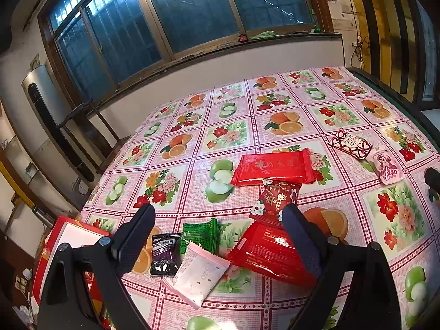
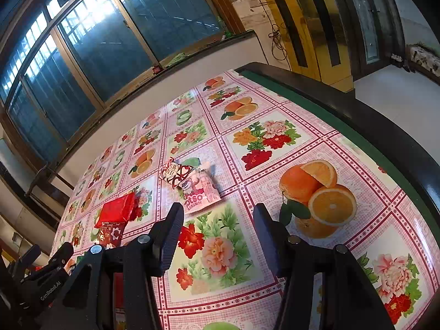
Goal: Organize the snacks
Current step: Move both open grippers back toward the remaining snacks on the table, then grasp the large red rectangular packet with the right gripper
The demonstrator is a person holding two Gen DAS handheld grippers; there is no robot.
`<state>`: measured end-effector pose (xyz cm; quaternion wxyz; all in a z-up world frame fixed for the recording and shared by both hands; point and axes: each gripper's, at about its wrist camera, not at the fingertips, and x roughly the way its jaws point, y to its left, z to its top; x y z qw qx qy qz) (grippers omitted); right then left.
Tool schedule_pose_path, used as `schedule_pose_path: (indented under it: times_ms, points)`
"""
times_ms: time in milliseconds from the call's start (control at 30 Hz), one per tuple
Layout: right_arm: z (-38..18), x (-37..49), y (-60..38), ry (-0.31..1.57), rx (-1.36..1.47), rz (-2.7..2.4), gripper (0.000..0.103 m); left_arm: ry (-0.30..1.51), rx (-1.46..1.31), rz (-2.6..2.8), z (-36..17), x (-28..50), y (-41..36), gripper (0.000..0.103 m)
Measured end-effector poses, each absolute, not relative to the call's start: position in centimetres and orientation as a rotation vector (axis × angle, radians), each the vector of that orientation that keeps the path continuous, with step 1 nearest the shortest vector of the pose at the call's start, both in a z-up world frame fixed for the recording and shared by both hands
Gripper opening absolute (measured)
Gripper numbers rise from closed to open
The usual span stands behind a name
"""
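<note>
Snack packets lie on the flowered tablecloth (image 1: 247,115). In the left wrist view, my open left gripper (image 1: 218,213) hovers over a green packet (image 1: 199,235), a black packet (image 1: 163,257), a pale pink packet (image 1: 200,277) and a red packet (image 1: 268,261). Beyond lie a small red packet (image 1: 275,200) and a large red packet (image 1: 272,167). Far right lie a red-and-white heart packet (image 1: 350,144) and a pink Lotso packet (image 1: 386,166). My open, empty right gripper (image 2: 217,210) sits just short of the Lotso packet (image 2: 202,192) and heart packet (image 2: 174,174).
A red box with a white inside (image 1: 74,236) stands off the table's near left corner. The table's dark raised edge (image 2: 357,115) runs along the right. A window wall is behind the table. The left gripper's body (image 2: 41,275) shows at the right wrist view's lower left.
</note>
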<state>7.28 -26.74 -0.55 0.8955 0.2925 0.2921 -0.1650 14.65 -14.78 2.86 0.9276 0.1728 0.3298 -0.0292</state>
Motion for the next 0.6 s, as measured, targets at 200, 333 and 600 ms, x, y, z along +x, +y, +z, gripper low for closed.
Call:
schedule_pose_path:
  times_ms: [200, 333, 600]
  points:
    - [-0.6, 7.6, -26.0, 0.619, 0.578, -0.326, 0.056, 0.678, 0.338, -0.074, 3.1, 14.7, -13.9, 0.093]
    - [-1.2, 8.8, -24.4, 0.683, 0.587, -0.196, 0.057, 0.692, 0.345, -0.068, 2.8, 14.7, -11.8, 0.093]
    - [0.2, 14.7, -14.5, 0.852, 0.178, 0.157, 0.076, 0.773, 0.339, 0.074, 1.7, 14.7, -1.8, 0.093]
